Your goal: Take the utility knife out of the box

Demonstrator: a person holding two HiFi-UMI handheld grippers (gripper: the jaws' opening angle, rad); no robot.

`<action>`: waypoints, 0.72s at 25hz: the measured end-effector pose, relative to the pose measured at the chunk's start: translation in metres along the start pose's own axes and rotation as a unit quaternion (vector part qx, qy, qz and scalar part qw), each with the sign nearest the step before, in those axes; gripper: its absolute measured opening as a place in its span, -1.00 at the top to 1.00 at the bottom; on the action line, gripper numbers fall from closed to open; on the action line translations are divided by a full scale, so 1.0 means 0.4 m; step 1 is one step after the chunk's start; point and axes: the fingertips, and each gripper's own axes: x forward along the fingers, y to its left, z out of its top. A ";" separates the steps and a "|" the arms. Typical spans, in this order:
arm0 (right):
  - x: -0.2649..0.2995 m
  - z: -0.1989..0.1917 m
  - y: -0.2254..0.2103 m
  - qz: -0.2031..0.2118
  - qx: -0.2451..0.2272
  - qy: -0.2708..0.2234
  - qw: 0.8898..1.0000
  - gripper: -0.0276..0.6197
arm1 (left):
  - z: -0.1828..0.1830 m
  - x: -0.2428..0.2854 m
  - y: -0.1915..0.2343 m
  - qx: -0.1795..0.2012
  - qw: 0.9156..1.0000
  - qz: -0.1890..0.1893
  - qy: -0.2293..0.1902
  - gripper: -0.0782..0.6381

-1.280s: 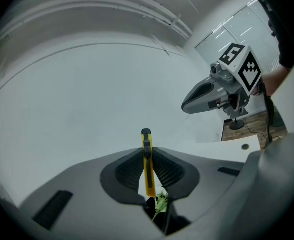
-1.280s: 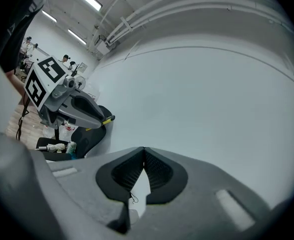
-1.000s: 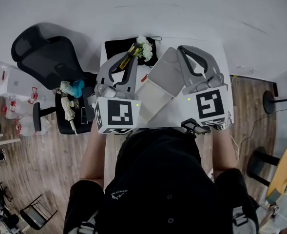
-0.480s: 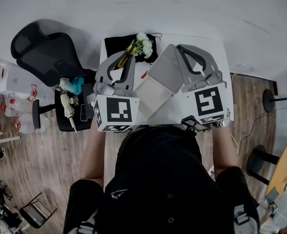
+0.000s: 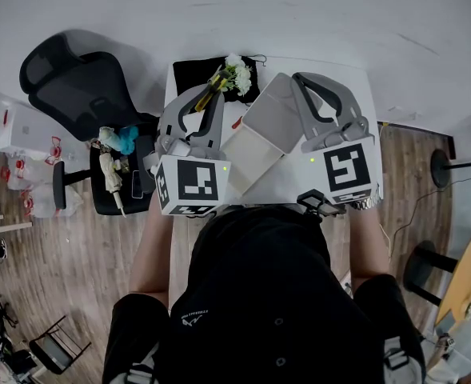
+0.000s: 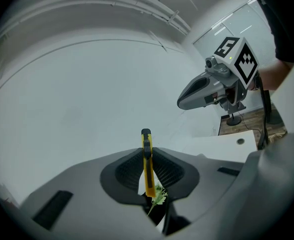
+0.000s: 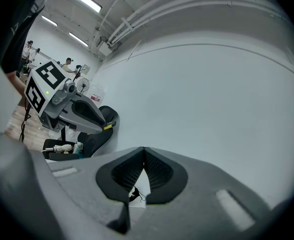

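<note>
My left tongs point(image 6: 147, 153) clamp one yellow utility knife point(image 6: 147, 170), its end poking beyond them; my right tongs point(image 7: 144, 155) are together, empty; one box point(image 5: 261, 134) lies between.

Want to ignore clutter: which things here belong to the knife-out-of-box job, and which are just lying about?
Job: utility knife, clamped in the left gripper; white box, open; right gripper, shut and empty.
Lying about: white flowers; black cloth; office chair.

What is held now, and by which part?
Left gripper clamps the yellow utility knife by its body, one end past the jaw tips. Right gripper: shut, empty.
</note>
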 end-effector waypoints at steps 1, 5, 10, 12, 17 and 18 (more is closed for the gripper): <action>-0.002 0.000 0.001 0.000 0.000 0.000 1.000 0.90 | 0.002 -0.002 -0.001 0.000 1.000 0.001 0.000 0.63; -0.010 -0.004 0.000 0.000 -0.001 -0.002 1.000 0.90 | 0.005 -0.005 -0.008 0.002 1.000 0.002 -0.002 0.63; -0.014 -0.005 0.002 0.001 -0.003 -0.004 1.000 0.90 | 0.003 -0.009 -0.009 0.002 1.000 0.003 -0.001 0.63; -0.018 -0.008 0.000 -0.001 0.004 -0.001 1.000 0.90 | 0.007 -0.010 -0.010 0.003 1.000 0.005 -0.002 0.63; -0.024 0.000 -0.001 0.001 -0.012 -0.011 1.000 0.90 | 0.008 -0.015 -0.011 0.005 1.000 0.006 -0.002 0.63; -0.023 -0.003 0.000 0.001 -0.008 -0.008 1.000 0.90 | 0.008 -0.014 -0.010 0.005 1.000 0.006 -0.003 0.63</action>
